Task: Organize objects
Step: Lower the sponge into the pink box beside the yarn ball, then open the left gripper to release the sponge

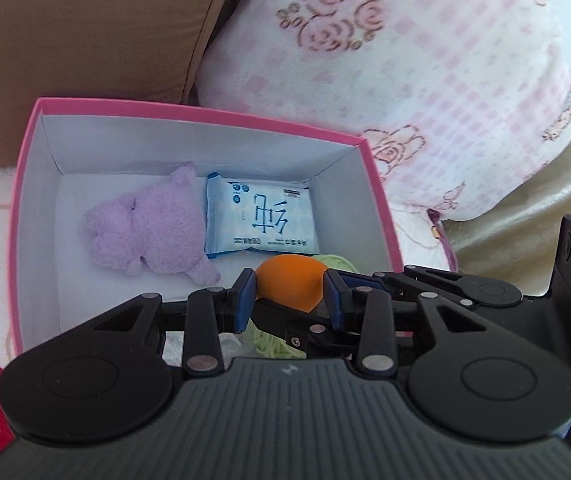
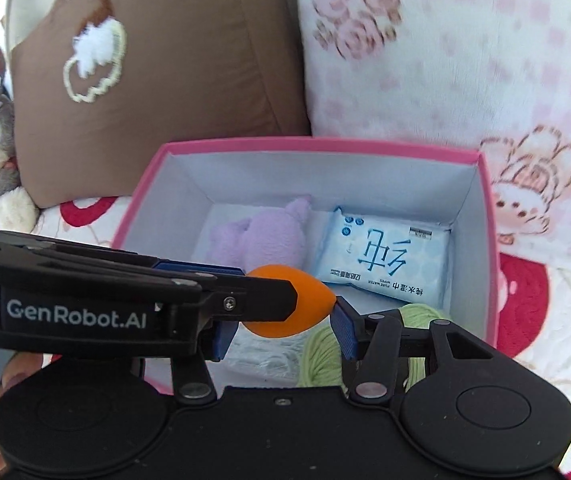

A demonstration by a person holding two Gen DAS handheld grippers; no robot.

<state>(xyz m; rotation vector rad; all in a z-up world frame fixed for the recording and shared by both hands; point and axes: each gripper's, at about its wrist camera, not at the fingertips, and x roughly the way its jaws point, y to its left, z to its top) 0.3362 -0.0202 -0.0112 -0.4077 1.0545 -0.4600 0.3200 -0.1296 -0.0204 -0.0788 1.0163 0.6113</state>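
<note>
Left tongs (image 1: 289, 300) clamp the orange egg (image 1: 291, 280), right tongs (image 2: 283, 338) crossing beneath, parted.

1. The left wrist view looked steeply down along its fingers, close above the near edge of the pink box (image 1: 213, 114).
2. The right wrist view looked down from the same near side, equally close.
3. Both shared the box (image 2: 317, 146), brown cushion (image 1: 85, 28) and pink floral blanket (image 1: 425, 60) beyond.

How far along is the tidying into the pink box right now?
Done: purple plush and wipes pack lie in the pink box, green yarn at its near end. In hand: the left hand-held gripper holds an orange egg-shaped sponge over the box. Left: releasing it.
</note>
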